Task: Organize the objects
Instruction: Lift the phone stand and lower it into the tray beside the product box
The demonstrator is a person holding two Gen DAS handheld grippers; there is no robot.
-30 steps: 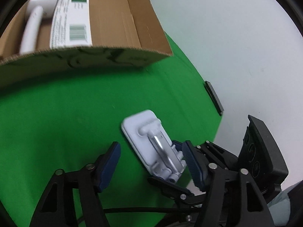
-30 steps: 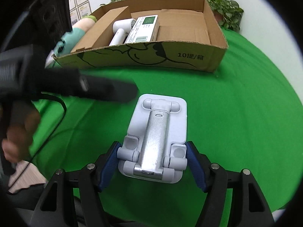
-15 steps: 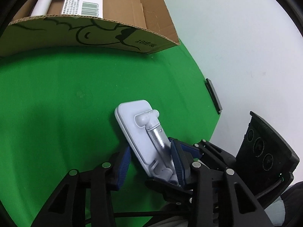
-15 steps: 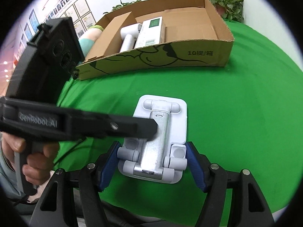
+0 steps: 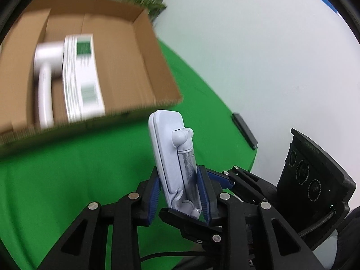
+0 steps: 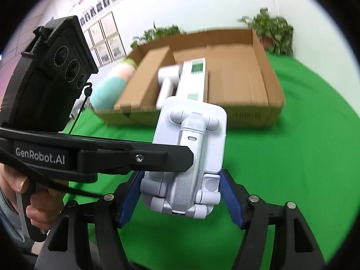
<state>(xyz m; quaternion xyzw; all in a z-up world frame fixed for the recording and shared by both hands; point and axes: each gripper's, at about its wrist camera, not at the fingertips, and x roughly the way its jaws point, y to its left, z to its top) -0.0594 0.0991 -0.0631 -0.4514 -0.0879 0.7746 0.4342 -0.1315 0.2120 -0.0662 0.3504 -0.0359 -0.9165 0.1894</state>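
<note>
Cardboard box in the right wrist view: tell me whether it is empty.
No: the brown cardboard box already holds a white handheld device and a white carton with green print, lying side by side.

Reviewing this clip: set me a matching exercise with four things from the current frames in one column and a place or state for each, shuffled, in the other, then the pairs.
Things:
1. white phone stand
2. white-and-green carton
3. cardboard box
4. small black device

Places or states:
A. lying inside the box
B. resting on the green cloth, open at the top
C. held clear of the cloth by both grippers
D. lying at the cloth's edge

Pairs: 1-C, 2-A, 3-B, 4-D
</note>
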